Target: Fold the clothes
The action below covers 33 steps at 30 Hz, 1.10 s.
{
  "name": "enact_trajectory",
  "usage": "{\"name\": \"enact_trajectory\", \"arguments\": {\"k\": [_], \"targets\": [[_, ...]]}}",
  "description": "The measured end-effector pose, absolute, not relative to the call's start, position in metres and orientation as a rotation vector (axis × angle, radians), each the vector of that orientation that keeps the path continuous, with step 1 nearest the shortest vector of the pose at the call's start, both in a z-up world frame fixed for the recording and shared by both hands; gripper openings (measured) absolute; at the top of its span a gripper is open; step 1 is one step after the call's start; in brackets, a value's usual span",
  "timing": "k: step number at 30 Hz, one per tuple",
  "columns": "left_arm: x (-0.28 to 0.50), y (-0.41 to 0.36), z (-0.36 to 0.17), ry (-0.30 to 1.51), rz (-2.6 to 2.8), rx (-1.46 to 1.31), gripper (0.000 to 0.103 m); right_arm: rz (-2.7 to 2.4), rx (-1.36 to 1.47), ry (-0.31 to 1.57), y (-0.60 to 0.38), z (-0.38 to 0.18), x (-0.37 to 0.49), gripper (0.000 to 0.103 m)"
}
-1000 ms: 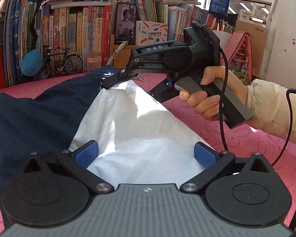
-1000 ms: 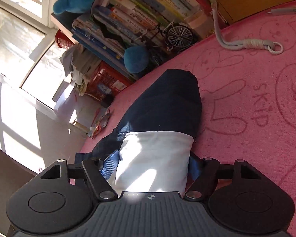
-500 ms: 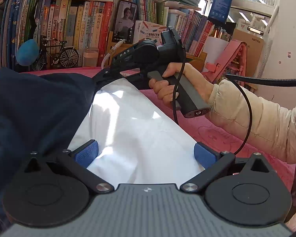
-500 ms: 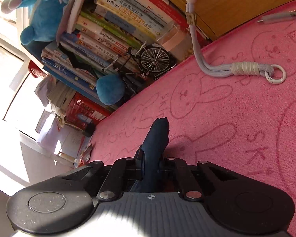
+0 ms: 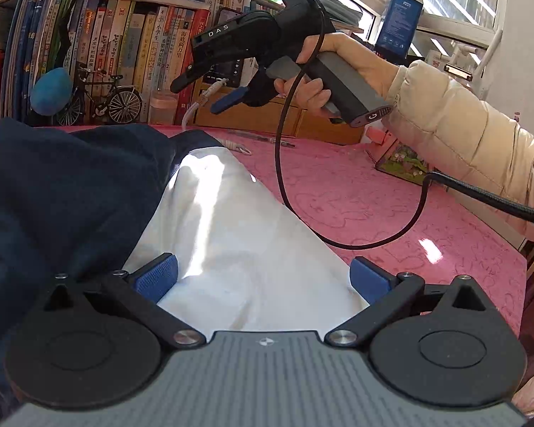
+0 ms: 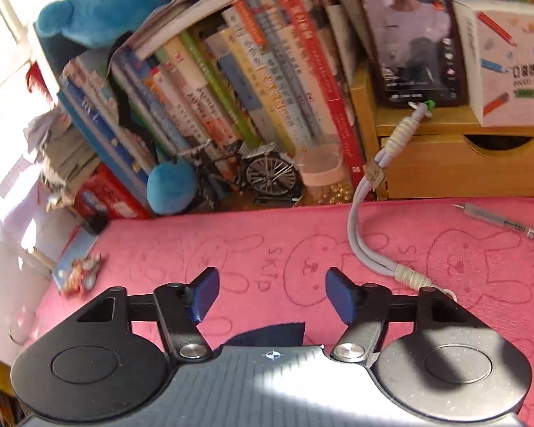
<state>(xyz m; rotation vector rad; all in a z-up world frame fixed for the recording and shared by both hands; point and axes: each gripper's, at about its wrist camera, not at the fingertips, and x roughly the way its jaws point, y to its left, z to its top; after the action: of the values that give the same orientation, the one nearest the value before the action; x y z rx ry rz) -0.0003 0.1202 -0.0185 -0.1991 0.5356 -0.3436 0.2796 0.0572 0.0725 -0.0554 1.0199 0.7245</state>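
A navy and white fabric garment [image 5: 203, 220] lay on the pink rabbit-print table cover [image 5: 391, 195], its white part between the spread blue pads of the left gripper [image 5: 263, 277], which were not pressing it. The right gripper [image 5: 203, 92], held in a hand [image 5: 338, 67] with a cream padded sleeve [image 5: 462, 135], hung above the garment's far end, jaws opening with nothing between them. Behind stood a wooden drawer unit [image 6: 462, 163], contents unseen.

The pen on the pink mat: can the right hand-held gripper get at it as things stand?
Probably yes. The right hand-held gripper is lifted off the garment, jaws opening with nothing between them. The pen lies uncovered, ahead to its right on the pink mat; the grey cord lies short of it.
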Motion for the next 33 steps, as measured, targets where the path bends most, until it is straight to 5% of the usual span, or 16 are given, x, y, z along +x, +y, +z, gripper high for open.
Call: {"name": "enact_trajectory", "arguments": {"k": [9,12,21,24,26,28,33], "targets": [[-0.003,0.125,-0.018,0.514,-0.352,-0.233,0.103,0.493,-0.670,1.335,0.175,0.050,0.230,0.069],[-0.004,0.126,-0.018,0.508,-0.353,-0.239,0.103,0.427,-0.727,1.353,0.192,0.036,0.226,0.018],[-0.004,0.126,-0.018,0.503,-0.353,-0.249,0.103,0.378,-0.653,1.221,0.207,0.027,0.252,0.011],[-0.004,0.127,-0.018,0.501,-0.355,-0.254,0.103,0.449,-0.506,1.176,0.189,0.048,0.256,0.016],[-0.005,0.128,-0.018,0.493,-0.356,-0.261,0.103,0.518,-0.415,1.139,0.167,0.069,0.243,0.028],[-0.006,0.129,-0.017,0.480,-0.355,-0.265,0.103,0.585,-0.334,1.068,0.138,0.090,0.226,0.051],[-0.026,0.126,-0.002,0.482,-0.294,-0.261,0.103,0.731,-0.166,0.758,0.036,0.131,0.158,0.069]]}}
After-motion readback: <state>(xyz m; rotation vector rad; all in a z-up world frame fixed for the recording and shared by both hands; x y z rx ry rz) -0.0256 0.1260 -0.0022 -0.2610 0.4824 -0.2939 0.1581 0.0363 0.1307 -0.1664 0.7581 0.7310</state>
